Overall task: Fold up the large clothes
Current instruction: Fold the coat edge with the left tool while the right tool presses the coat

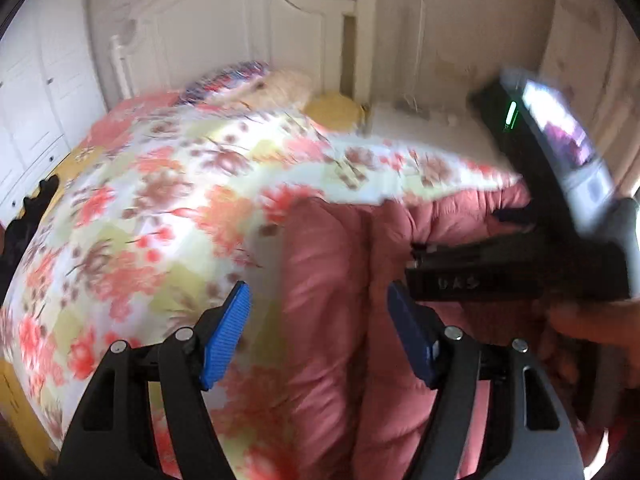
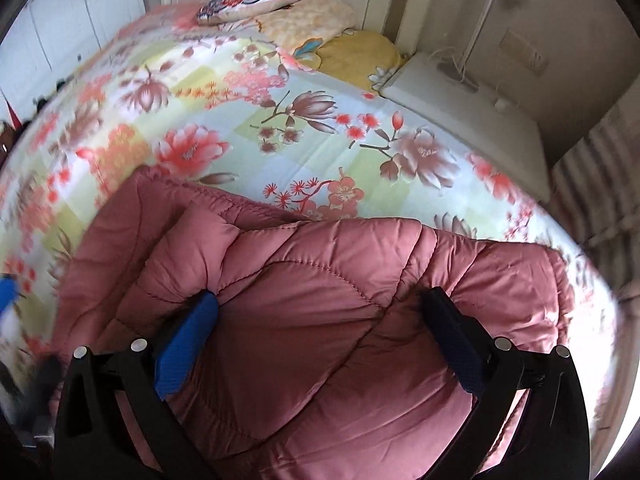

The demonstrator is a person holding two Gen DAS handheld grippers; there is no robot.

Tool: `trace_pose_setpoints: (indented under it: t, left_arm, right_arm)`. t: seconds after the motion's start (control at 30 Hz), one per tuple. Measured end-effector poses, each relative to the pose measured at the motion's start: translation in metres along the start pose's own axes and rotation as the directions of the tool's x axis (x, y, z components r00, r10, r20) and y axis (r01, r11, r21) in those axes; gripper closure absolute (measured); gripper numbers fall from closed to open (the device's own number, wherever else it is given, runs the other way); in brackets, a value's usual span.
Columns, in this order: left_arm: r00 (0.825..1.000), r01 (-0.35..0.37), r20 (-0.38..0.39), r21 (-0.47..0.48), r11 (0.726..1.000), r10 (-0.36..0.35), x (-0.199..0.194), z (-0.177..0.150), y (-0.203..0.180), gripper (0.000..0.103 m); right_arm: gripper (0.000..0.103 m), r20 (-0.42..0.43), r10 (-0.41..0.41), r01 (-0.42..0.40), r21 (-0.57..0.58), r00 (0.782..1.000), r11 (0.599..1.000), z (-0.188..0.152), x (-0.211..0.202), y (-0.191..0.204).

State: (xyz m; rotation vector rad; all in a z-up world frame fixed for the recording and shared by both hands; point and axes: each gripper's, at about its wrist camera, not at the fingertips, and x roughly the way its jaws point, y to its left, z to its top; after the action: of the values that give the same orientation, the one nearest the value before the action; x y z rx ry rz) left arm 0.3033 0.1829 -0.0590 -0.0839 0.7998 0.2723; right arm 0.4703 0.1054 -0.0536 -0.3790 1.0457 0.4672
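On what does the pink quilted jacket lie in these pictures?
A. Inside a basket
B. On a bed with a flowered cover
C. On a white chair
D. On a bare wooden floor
B: in the right wrist view the jacket lies spread on the flowered cover of the bed, with pillows at the far end.

A bed with a floral bedspread (image 2: 280,120) is filling the room, 3 pillows (image 2: 252,2) lying before a white headboard (image 1: 224,28); white wardrobe doors (image 1: 36,92) are standing alongside.
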Motion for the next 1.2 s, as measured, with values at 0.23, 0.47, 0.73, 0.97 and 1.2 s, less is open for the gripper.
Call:
trace_pose_setpoints:
  t: [0.23, 0.47, 0.73, 0.97, 1.2]
  left_arm:
    - [0.998, -0.053, -0.024, 0.052, 0.997, 0.054, 0.025, -0.016, -0.008, 0.024]
    - [0.999, -0.033, -0.003, 0.035, 0.999, 0.033, 0.025, -0.017, -0.005, 0.023]
    - [0.999, -0.036, -0.002, 0.046, 0.998, 0.037, 0.029, -0.018, -0.002, 0.023]
    - [1.000, -0.005, 0.015, 0.070, 0.998, 0.004, 0.031, -0.019, 0.000, 0.021]
    - [1.000, -0.003, 0.024, 0.080, 0.997, 0.001, 0.030, -0.020, 0.000, 0.021]
  right_arm:
    - [0.005, 0.114, 0.160, -0.171, 0.095, 0.981, 0.981, -0.004, -0.044, -0.034]
    - [0.005, 0.095, 0.328, -0.335, 0.073, 0.940, 0.939, -0.051, -0.082, -0.084]
    - [0.005, 0.056, 0.230, -0.234, 0.096, 0.972, 0.967, -0.066, -0.051, -0.075]
    - [0.005, 0.173, 0.473, -0.503, 0.278, 0.864, 0.818, -0.167, -0.100, -0.125]
    - [0.005, 0.140, 0.626, -0.615, 0.438, 0.767, 0.656, -0.202, -0.060, -0.126]
